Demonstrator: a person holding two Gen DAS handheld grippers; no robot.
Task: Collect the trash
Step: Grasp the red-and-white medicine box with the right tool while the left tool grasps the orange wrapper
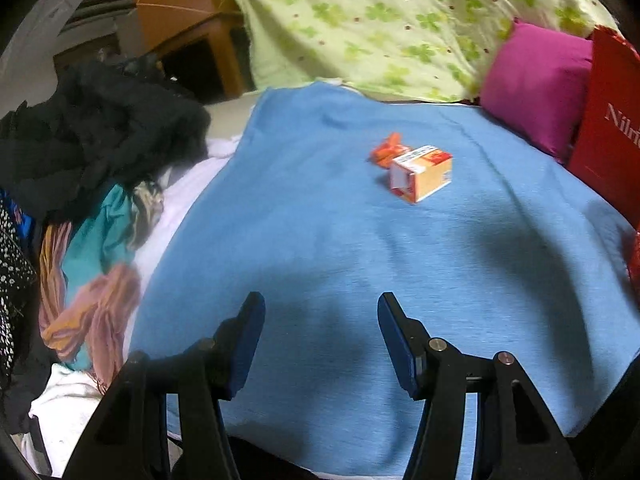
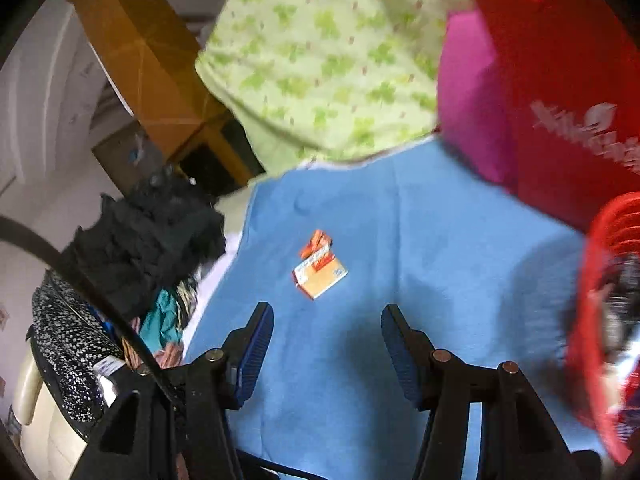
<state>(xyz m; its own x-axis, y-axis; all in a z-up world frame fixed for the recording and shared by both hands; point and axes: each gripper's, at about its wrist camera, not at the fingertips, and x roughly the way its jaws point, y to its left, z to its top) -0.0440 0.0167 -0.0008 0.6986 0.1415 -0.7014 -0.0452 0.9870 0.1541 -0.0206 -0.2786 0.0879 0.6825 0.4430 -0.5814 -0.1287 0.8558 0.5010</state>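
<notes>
A small orange and white carton (image 1: 422,173) lies on the blue blanket (image 1: 320,240), with a crumpled orange wrapper (image 1: 387,149) just behind it. My left gripper (image 1: 322,324) is open and empty, well short of the carton. In the right wrist view the same carton (image 2: 320,278) and wrapper (image 2: 317,243) lie ahead and slightly left of my right gripper (image 2: 328,332), which is open and empty. A red basket (image 2: 604,320) with some items inside stands at the right edge, close to the right gripper.
A pile of dark and coloured clothes (image 1: 100,168) lies to the left of the blanket. A green-patterned quilt (image 1: 400,20), a magenta pillow (image 1: 536,84) and a red bag (image 1: 612,132) sit at the back and right. A wooden cabinet (image 1: 180,8) stands at the back left.
</notes>
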